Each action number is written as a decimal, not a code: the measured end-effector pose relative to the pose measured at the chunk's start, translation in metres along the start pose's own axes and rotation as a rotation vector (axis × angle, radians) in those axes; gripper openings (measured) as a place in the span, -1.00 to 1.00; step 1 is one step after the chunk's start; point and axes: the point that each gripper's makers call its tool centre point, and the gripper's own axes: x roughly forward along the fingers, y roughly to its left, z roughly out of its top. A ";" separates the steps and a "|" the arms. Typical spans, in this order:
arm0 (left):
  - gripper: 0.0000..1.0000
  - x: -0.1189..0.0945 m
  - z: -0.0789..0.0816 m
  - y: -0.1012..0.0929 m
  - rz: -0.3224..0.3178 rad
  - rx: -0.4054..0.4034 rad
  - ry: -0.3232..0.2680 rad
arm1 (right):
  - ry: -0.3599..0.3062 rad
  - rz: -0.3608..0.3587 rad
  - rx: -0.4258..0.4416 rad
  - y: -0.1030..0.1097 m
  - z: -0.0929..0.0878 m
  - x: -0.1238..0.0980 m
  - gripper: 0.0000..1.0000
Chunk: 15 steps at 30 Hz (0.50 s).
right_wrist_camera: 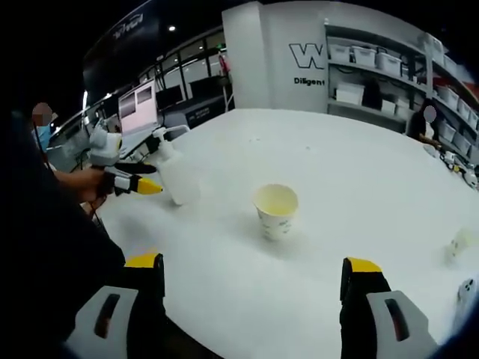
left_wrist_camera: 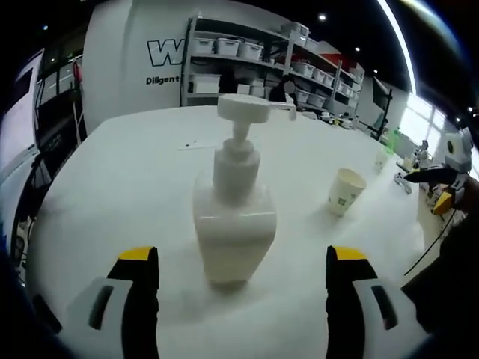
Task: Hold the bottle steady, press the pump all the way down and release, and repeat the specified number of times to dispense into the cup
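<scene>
Pump bottle [left_wrist_camera: 233,217] stood on desk [left_wrist_camera: 135,172] between released left fingers [left_wrist_camera: 241,288]; right fingers [right_wrist_camera: 254,288] released before cup [right_wrist_camera: 276,210].

Paper cup mid-table, R gripper wide open, L gripper at the bottle.

R gripper [right_wrist_camera: 254,299] rises from the bottom edge w/ yellow-tipped jaws far apart, nothing between them, over the white table [right_wrist_camera: 337,179]. Paper cup [right_wrist_camera: 276,210] stands upright ahead of the jaws, open top, pale inside, apart from both. Further left, white pump bottle [right_wrist_camera: 176,173] stands upright near the table edge; L gripper [right_wrist_camera: 138,178], held in a person's hand [right_wrist_camera: 84,185], reaches in from the left w/ yellow tips at the bottle's side; contact can't be made out. Dark sleeve [right_wrist_camera: 52,254] covers the lower left. Shelves w/ white bins [right_wrist_camera: 374,75] stand behind the table.
</scene>
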 end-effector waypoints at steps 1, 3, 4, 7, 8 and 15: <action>0.76 0.001 0.002 -0.001 0.001 0.007 -0.007 | 0.001 0.000 0.000 0.000 0.000 0.000 0.97; 0.72 0.004 0.005 -0.002 0.005 0.023 -0.012 | 0.001 -0.002 0.000 0.000 -0.001 -0.001 0.97; 0.71 0.006 0.006 -0.001 0.010 0.030 -0.013 | 0.002 -0.001 -0.001 0.000 -0.001 -0.002 0.97; 0.62 0.009 0.009 0.000 0.023 0.045 -0.029 | 0.003 -0.002 -0.005 0.001 -0.002 -0.003 0.96; 0.60 0.009 0.010 0.000 0.026 0.046 -0.033 | 0.004 -0.002 -0.005 0.001 -0.002 -0.004 0.96; 0.46 0.016 0.018 -0.002 0.038 0.065 -0.056 | 0.009 -0.006 -0.011 0.000 -0.004 -0.009 0.96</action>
